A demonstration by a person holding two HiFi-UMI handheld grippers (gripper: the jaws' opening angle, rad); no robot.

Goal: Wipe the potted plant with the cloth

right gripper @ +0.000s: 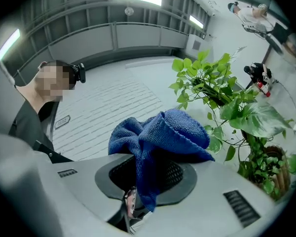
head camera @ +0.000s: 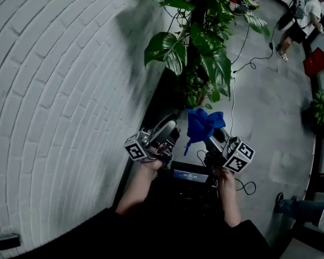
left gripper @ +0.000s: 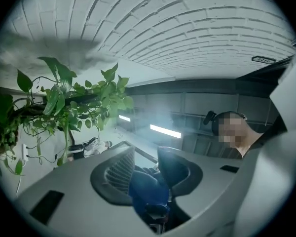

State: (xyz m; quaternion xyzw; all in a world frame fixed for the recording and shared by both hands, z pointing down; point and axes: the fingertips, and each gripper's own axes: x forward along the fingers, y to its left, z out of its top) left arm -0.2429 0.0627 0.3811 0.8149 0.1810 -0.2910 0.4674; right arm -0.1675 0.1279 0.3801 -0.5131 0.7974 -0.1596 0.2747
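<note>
Approach step, I judge: the right gripper [right gripper: 149,177] has its jaws clamped on the bunched blue terry cloth [right gripper: 173,131], the left gripper [left gripper: 147,171] has its jaws narrowed on a dark blue scrap [left gripper: 148,190], and the leafy green potted plant [head camera: 202,50] stands just ahead, so next the cloth must reach a leaf.

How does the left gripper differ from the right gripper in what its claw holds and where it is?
The right gripper has its claw shut on a bunched blue terry cloth that bulges above it; the left gripper pinches only a small dark blue wad. The left gripper is nearer the white brick wall than the right gripper. Both carry marker cubes.
</note>
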